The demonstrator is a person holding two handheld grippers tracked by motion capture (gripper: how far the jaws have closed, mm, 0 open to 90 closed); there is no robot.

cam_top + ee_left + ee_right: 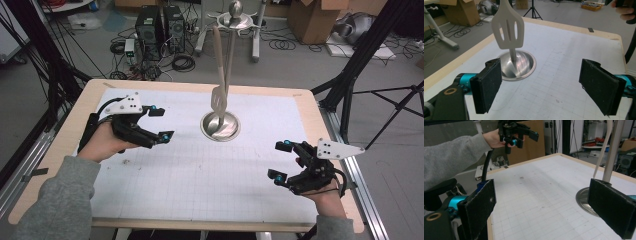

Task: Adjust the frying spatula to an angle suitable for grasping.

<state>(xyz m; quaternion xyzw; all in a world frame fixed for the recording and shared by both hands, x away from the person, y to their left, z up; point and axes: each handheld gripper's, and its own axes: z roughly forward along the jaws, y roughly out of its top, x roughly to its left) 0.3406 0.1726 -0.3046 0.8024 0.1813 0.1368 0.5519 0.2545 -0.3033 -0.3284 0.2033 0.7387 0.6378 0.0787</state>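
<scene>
Left gripper, jaws spread and empty, hovers left of the round steel stand base. Right gripper, likewise spread and empty, sits to its right. White slotted plastic spatula hangs above that base.

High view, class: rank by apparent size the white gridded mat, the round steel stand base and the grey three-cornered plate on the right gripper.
1. White gridded mat
2. Round steel stand base
3. Grey three-cornered plate, which looks close in size to the base, so that order is unsure.

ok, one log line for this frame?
left hand-held gripper: open, empty | right hand-held gripper: open, empty | slotted spatula: hanging on stand, untouched | stand base: mid-table, between grippers
</scene>
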